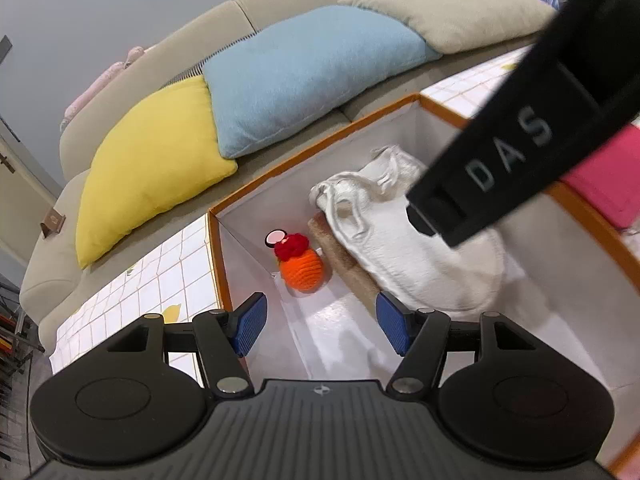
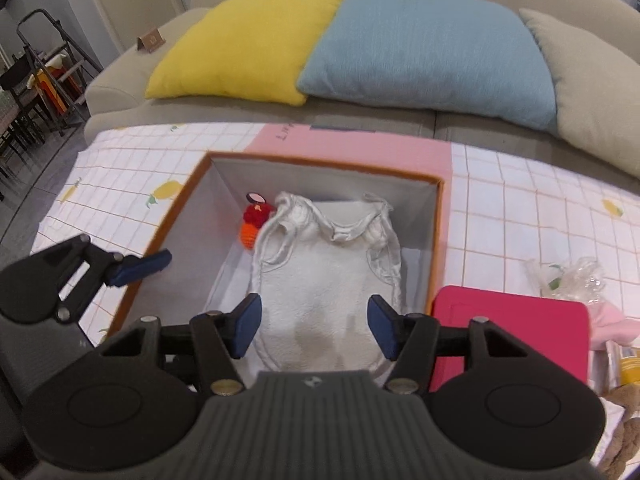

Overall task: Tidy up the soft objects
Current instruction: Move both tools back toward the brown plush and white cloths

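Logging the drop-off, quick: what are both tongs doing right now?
Left tongs: open, holding nothing.
Right tongs: open, holding nothing, above the white fleece garment in the orange-rimmed box.

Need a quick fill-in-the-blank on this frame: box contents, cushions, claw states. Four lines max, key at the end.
1. The white garment lies inside the orange-rimmed ____.
2. On the sofa, the yellow cushion sits beside a ____ cushion.
3. The crocheted toy in the box has an orange body and a ____ top.
4. The left claw and right claw are both ____, holding nothing.

Missing words: box; blue; red; open
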`<state>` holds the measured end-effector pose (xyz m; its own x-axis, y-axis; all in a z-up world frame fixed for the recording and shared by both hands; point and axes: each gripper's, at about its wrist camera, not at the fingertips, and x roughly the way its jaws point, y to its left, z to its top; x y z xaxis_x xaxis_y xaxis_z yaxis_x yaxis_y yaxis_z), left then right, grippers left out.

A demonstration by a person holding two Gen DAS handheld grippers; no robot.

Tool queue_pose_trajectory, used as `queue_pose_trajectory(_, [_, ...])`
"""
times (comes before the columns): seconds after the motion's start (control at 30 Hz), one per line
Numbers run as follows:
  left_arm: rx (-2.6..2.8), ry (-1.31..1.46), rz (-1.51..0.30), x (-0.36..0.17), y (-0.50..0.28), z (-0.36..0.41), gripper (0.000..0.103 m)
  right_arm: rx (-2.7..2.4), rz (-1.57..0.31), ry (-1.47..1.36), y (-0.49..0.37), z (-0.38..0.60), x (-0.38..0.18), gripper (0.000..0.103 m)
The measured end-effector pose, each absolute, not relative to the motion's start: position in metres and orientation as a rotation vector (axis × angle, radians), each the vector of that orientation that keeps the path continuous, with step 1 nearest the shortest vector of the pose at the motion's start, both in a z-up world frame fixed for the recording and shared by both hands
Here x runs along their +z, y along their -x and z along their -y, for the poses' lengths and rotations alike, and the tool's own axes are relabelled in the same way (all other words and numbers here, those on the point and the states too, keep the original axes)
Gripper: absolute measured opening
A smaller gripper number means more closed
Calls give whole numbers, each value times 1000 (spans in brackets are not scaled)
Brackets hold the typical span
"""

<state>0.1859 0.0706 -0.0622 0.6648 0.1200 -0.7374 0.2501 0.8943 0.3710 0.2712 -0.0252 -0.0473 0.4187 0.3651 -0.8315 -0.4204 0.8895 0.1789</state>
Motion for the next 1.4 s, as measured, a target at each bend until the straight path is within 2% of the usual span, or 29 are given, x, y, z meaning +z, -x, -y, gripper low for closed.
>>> queue_pose_trajectory(0.7, [-112, -266, -696, -5, -95, -37, 74, 436, -814, 34, -148, 123, 1, 58])
queue_pose_trajectory(1.0, [-250, -210, -673, -6, -62, 6, 74, 325, -770, 37, -91, 179, -16, 59])
queue_pose_trajectory(1.4, [-388, -176, -679, -22, -53, 61, 74, 166, -780, 38, -55, 242, -49, 62])
